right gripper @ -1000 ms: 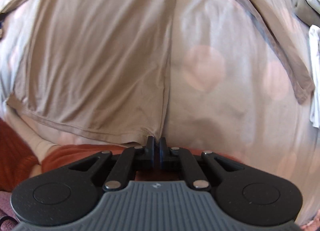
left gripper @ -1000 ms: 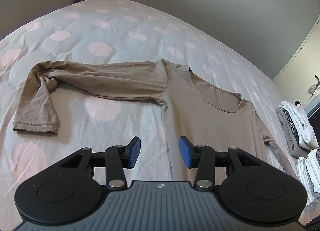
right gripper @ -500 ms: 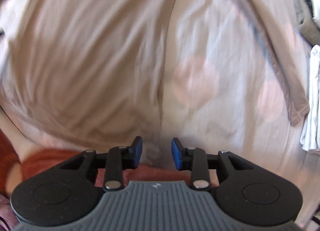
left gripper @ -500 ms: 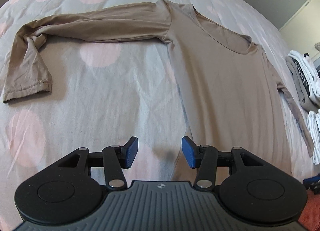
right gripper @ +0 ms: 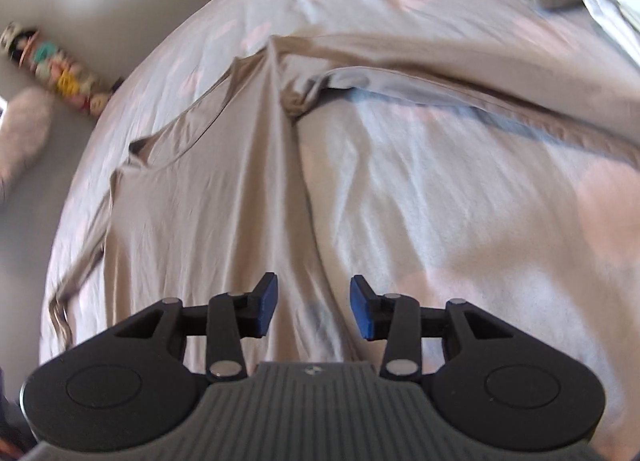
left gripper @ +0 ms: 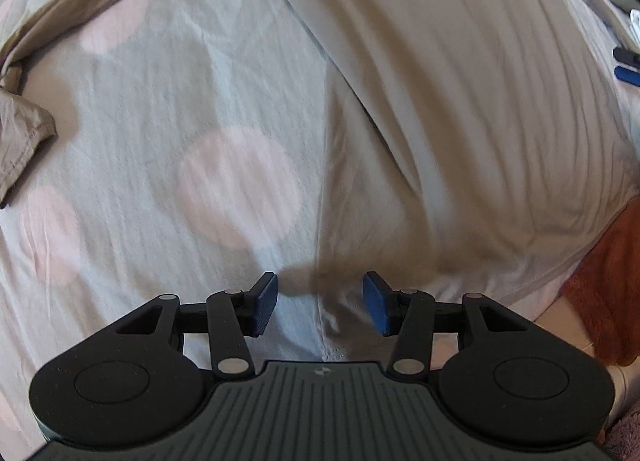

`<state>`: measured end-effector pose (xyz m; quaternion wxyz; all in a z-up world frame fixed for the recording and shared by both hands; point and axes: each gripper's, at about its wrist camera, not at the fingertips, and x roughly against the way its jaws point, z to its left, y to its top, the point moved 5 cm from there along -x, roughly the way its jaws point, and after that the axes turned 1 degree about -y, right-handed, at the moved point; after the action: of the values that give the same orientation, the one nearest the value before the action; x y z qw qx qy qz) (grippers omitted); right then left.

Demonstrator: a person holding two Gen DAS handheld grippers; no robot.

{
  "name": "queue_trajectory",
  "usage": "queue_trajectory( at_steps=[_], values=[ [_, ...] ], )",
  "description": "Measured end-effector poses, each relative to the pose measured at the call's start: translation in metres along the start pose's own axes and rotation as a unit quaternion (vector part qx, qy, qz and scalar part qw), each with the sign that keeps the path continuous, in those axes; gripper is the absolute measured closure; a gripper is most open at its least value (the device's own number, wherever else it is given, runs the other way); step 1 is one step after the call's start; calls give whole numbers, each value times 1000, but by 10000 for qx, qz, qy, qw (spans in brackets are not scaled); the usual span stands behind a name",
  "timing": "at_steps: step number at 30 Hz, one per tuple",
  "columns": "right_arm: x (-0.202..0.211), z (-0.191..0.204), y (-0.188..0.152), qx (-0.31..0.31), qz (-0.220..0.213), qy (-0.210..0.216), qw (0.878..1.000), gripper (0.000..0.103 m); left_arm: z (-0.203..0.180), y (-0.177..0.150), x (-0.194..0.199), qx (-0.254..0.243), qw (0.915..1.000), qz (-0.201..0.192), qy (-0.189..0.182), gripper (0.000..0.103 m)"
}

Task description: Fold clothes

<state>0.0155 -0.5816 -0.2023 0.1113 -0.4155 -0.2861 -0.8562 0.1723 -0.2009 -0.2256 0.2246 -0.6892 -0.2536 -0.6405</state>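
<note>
Bed [left gripper: 120,149] with the pink-spotted sheet, tan long-sleeve shirt [left gripper: 460,73] flat on it, both grippers low at the hem end.

Left gripper [left gripper: 320,303]: jaws parted and closing, nothing between them but sheet, with the shirt's side edge just right of centre. Risk: you'll pinch the sheet with the shirt, or miss the edge altogether, and the fold will drag the bedding. Right gripper [right gripper: 313,306]: jaws opening, straddling the other side edge, not pressing on it; close too early and you'll catch one layer only. A second ago the right jaws were clamped at the hem, now let go; the left view has dropped from the whole shirt to close over the edge.
</note>
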Motion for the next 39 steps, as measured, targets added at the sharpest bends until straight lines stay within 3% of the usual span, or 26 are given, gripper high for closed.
queue_trajectory(
  at_steps=[1,5,6,14,19,23,27,30,31,35,39],
  values=[
    [-2,-4,-2,-141,26,76,9999,42,0,1,-2,32,10000,32,52,68],
    [-9,-13,-6,-434,124,307,9985,40,-6,0,2,-4,9999,88,149,99],
    [-10,-13,-7,-439,146,345,9983,40,-8,-2,4,-17,9998,88,200,101],
    [-13,-10,-11,-384,331,434,9978,40,-15,-29,31,31,9983,204,548,102],
    [-12,-10,-12,-365,353,482,9975,40,-6,-45,16,144,9947,561,854,103],
    [-10,-10,-12,-380,348,490,9975,40,0,-44,9,353,9955,551,681,103],
    [-9,-10,-12,-365,335,457,9977,40,2,-36,21,395,9977,118,531,103],
    [-8,-10,-11,-379,278,466,9978,40,7,-25,34,574,9966,-485,346,91],
    [-7,-10,-11,-389,242,472,9978,40,9,-21,38,674,9946,-738,293,86],
    [3,-14,-6,-590,30,587,9965,40,19,15,56,1072,9819,-1557,100,85],
    [25,-26,9,-823,-169,648,9944,40,9,60,59,1075,9732,-2016,251,83]
  ],
)
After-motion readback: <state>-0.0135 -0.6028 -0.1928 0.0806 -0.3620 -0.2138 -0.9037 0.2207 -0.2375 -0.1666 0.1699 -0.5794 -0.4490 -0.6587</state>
